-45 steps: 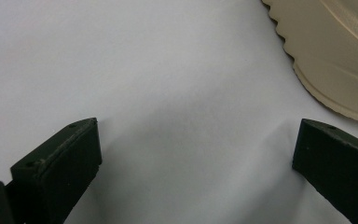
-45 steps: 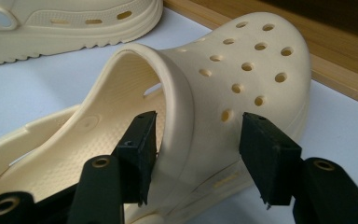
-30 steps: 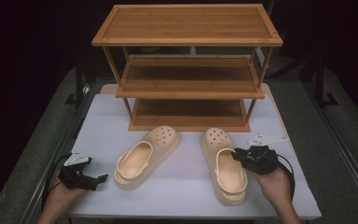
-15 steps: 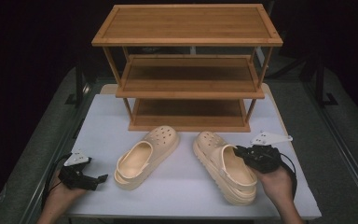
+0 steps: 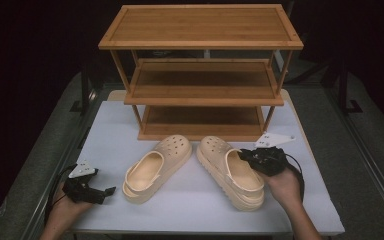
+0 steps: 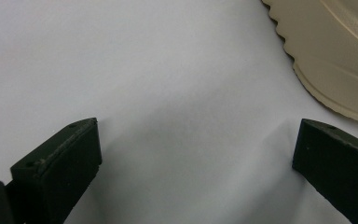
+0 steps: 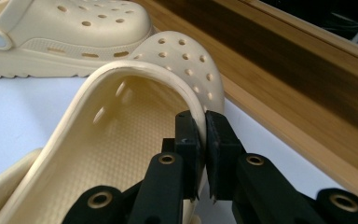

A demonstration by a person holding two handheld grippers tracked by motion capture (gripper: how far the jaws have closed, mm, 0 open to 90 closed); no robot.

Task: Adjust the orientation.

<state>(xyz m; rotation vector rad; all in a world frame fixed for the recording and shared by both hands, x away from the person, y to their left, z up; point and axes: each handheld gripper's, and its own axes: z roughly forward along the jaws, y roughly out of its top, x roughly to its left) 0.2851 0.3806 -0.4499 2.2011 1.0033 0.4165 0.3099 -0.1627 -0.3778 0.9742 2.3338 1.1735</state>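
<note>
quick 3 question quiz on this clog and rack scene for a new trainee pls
1. True or false: the right gripper has its fingers shut on the side rim of the right clog.
2. Which describes the left gripper? A) shut on the left clog B) open over the bare white table C) resting on the rack
3. Fill in: the wooden rack has ___ shelves.

Key
1. True: the rim is pinched between the two fingers.
2. B: its fingers stand wide apart over the table, with the left clog lying beside it, untouched.
3. Three, with no clog on any of them.
</note>
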